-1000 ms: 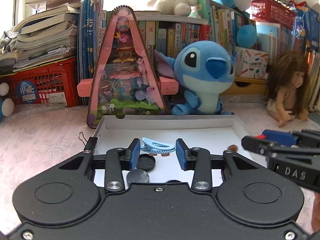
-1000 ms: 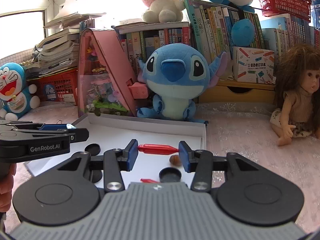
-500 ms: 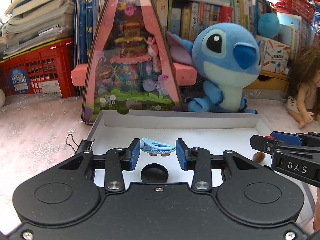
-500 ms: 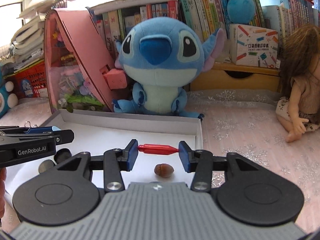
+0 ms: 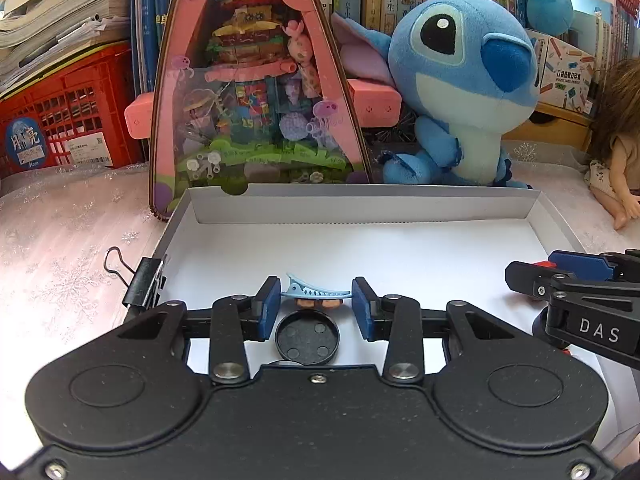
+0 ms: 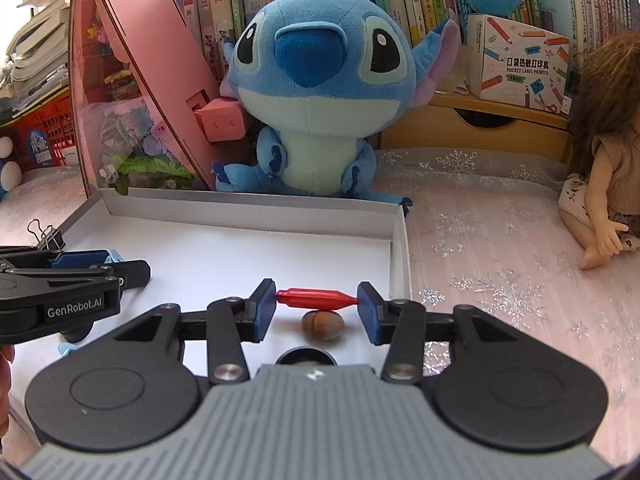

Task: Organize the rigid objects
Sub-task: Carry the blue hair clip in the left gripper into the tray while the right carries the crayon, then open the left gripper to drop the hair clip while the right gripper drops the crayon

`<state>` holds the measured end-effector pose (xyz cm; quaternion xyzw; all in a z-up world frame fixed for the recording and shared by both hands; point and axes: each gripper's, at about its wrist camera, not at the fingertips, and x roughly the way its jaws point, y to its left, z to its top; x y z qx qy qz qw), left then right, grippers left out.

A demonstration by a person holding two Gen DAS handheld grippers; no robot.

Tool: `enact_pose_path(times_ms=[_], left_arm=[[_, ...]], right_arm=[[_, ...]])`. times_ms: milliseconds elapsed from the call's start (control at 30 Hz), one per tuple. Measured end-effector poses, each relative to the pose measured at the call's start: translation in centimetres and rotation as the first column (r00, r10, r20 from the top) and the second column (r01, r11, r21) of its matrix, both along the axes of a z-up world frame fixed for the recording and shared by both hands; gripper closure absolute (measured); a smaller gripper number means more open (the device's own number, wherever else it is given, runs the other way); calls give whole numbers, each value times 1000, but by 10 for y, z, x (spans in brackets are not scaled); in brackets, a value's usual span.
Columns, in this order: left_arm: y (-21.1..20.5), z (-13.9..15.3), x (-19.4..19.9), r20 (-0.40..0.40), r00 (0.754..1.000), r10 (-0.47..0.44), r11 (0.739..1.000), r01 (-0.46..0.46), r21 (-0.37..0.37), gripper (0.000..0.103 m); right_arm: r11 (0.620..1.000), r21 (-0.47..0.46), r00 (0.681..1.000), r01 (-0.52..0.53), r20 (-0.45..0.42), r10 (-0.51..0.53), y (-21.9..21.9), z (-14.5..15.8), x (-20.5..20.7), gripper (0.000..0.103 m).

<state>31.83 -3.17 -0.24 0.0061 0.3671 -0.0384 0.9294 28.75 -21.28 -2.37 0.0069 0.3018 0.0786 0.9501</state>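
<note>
My left gripper (image 5: 315, 307) is shut on a light blue hair clip (image 5: 314, 291), held low over the white tray (image 5: 360, 208). A black round cap (image 5: 307, 338) lies on the tray floor just under the fingers. My right gripper (image 6: 317, 307) is shut on a red plastic peg (image 6: 317, 298), held lengthwise between the pads over the tray's right side (image 6: 400, 240). A brown nut (image 6: 322, 325) lies under it, and a dark cap (image 6: 306, 356) lies nearer me. Each gripper shows in the other's view, the right gripper (image 5: 576, 300) and the left gripper (image 6: 72, 280).
A black binder clip (image 5: 140, 284) grips the tray's left rim. Behind the tray stand a pink triangular toy house (image 5: 256, 92), a blue plush (image 5: 456, 88), books and a red crate (image 5: 60, 112). A doll (image 6: 600, 168) sits on the right on the pink snowflake cloth.
Both grippers have moved forward and lower over the tray, still holding the clip and the peg. The plush and toy house look closer.
</note>
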Motion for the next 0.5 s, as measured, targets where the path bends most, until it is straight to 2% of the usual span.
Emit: enact_pose_path(times_ms=[333,400,500], left_arm=[[-1,-1,0,4,1000,3,1000,-3,8,66],[0,-1,1,4,1000,7,1000,-7,4,66],[4,1,1,-7,999,31,999,-32,-21,59]], right_arm=[[1000,4,1000,10,-10,-10,-1,-1,1,48],[1000,3,1000,4,-6,-4,-1,0,1,41],[1000,12,1000,-10,13,10,-3,4,-2,34]])
